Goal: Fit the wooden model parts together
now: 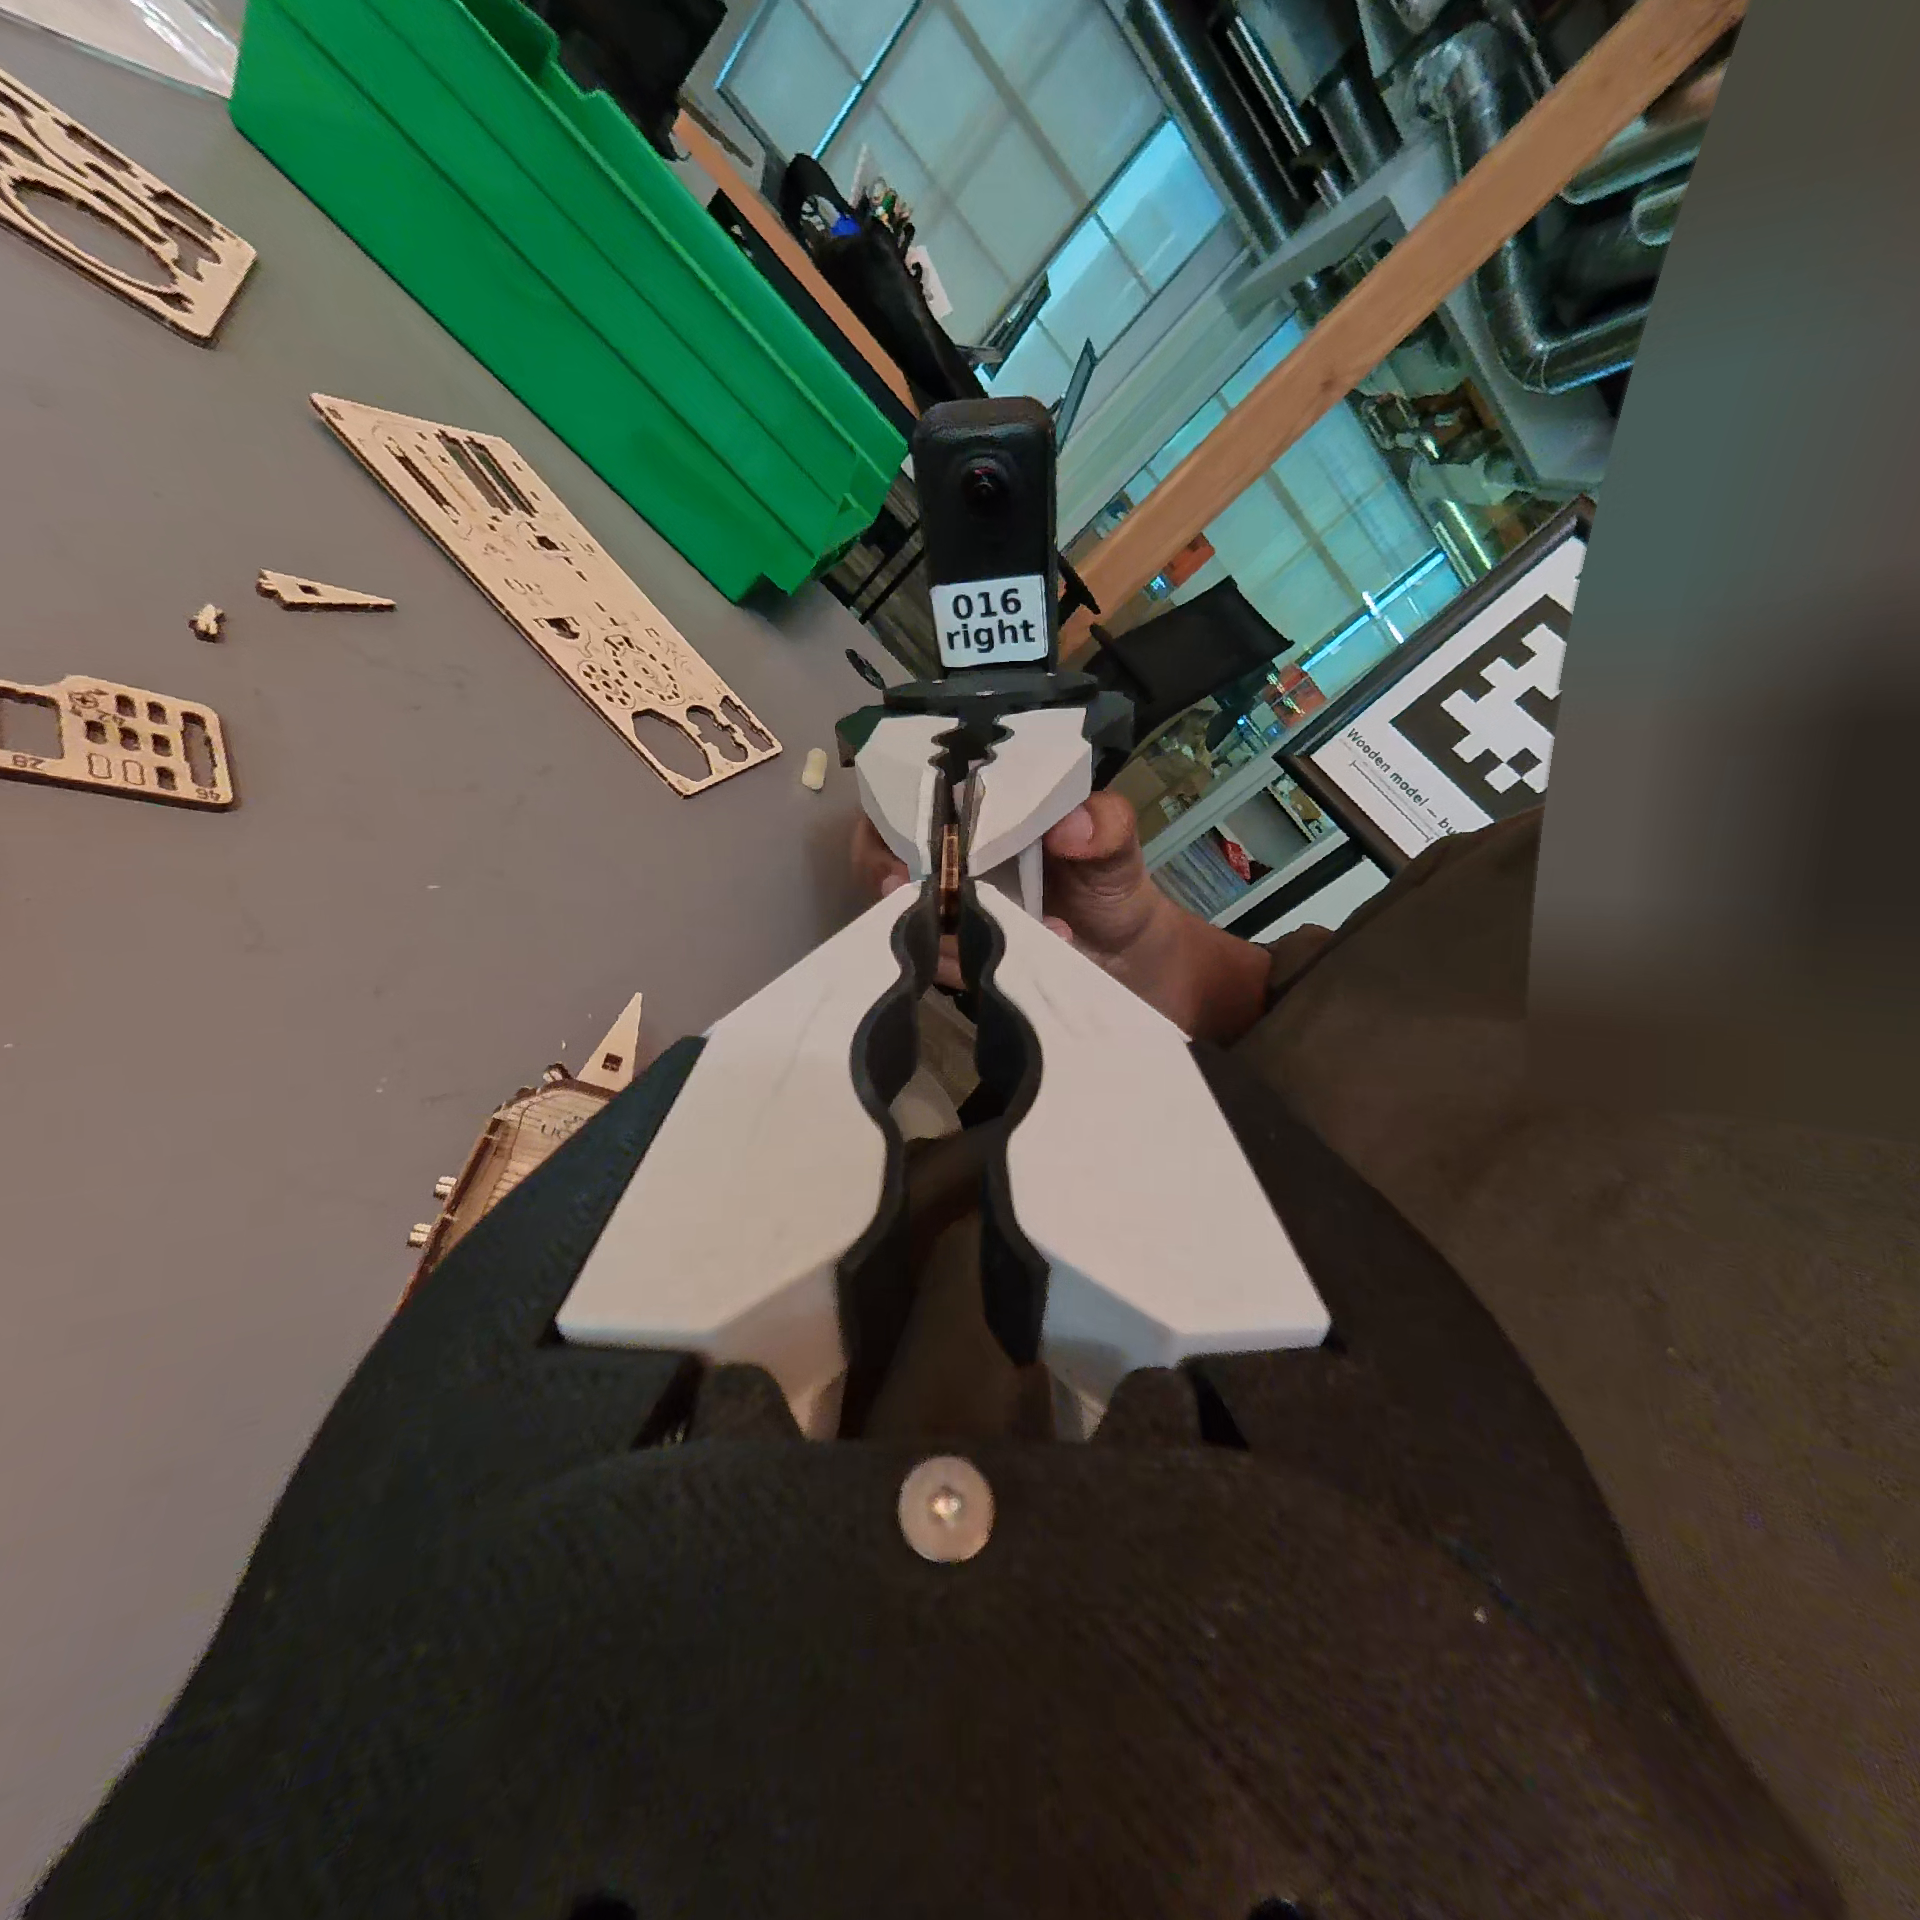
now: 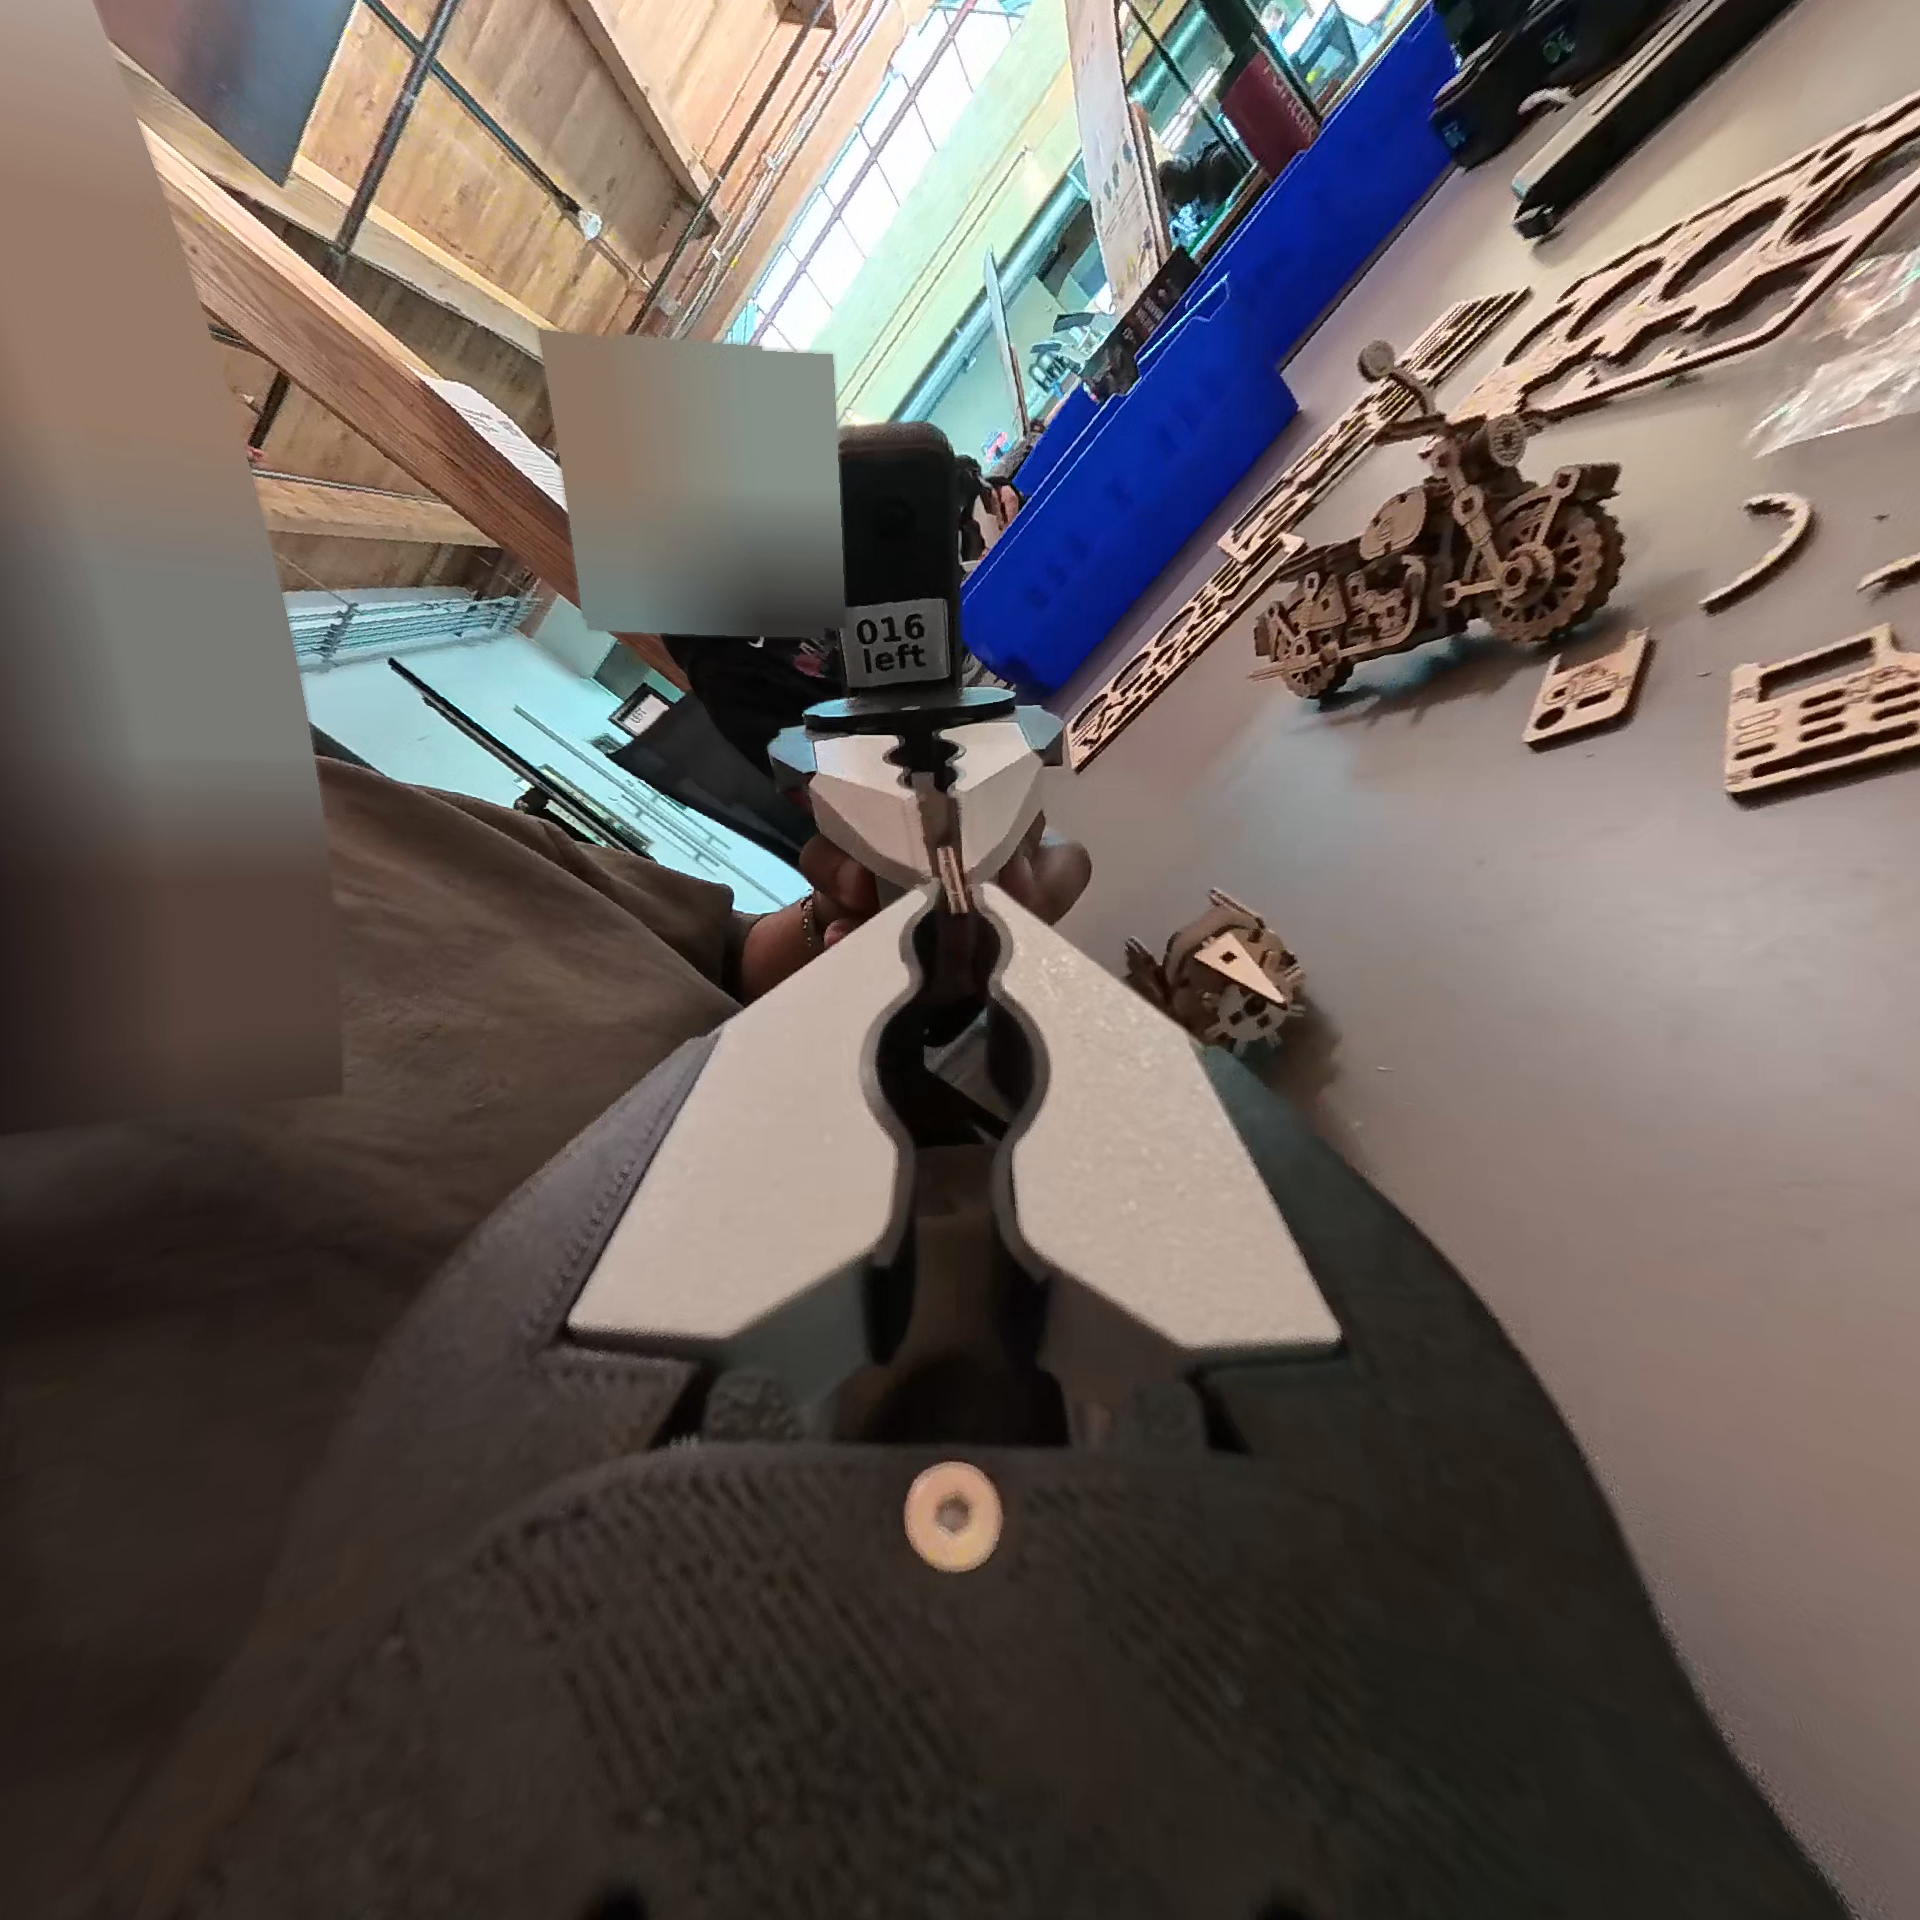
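Observation:
My two grippers meet tip to tip above the grey table [image 1: 364,935]. In the left wrist view my left gripper [image 1: 948,912] is shut on a thin wooden part [image 1: 948,878] seen edge-on. The right gripper [image 1: 958,821] faces it and is shut on the same spot. In the right wrist view my right gripper [image 2: 953,906] pinches the thin wooden part [image 2: 951,868], and the left gripper [image 2: 938,831] grips it from the far side. I cannot tell whether it is one part or two joined. A hand holds each gripper.
On the left side are a green bin [image 1: 540,260], punched wooden sheets [image 1: 540,582], small loose pieces [image 1: 322,592] and a partly built wooden model [image 1: 540,1122]. On the right side are a blue bin [image 2: 1143,468], a wooden motorcycle [image 2: 1455,561], a small wooden assembly [image 2: 1226,977] and more sheets [image 2: 1818,717]. Both grippers' tips are close together, under 4 cm apart.

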Demonstrator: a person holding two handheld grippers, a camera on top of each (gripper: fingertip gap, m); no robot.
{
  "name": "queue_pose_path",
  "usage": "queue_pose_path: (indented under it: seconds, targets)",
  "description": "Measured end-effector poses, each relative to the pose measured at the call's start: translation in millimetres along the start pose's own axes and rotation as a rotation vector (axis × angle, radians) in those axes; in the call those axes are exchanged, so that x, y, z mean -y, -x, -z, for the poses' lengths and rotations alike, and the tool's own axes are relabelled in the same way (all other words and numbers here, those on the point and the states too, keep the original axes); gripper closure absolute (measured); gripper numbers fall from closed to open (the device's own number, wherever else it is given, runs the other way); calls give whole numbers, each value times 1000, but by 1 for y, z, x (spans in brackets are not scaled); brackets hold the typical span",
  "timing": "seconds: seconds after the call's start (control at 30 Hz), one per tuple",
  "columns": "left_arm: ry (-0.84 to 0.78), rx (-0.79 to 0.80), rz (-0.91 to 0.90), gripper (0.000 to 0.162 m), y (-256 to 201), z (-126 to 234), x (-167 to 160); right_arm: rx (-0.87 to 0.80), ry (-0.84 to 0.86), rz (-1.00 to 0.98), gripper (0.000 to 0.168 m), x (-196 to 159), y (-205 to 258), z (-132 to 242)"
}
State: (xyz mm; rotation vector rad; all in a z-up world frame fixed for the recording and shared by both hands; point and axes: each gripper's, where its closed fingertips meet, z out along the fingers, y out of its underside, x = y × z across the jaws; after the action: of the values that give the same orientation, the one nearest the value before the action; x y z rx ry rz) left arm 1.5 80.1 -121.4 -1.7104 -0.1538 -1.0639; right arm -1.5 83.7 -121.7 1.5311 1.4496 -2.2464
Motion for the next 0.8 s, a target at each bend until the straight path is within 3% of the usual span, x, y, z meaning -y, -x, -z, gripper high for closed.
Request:
queue_pose_path:
  seconds: [0.23, 0.33, 0.47, 0.57, 0.8]
  targets:
    - [35, 4, 7, 161, -2, -1, -3, -6, 18, 5, 168, -4, 3, -2]
    - [46, 118, -123, 120, 8, 10, 7, -55, 6, -12, 168, -2, -4, 2]
    - [171, 346, -332, 85, 39, 24, -4, -218, 54, 7, 168, -10, -29, 9]
    - [286, 463, -381, 89, 67, 24, -29, -257, 72, -5, 168, -14, -38, 6]
    - [306, 396, -244, 114, 73, 27, -37, -254, 122, 6, 168, -30, -43, -10]
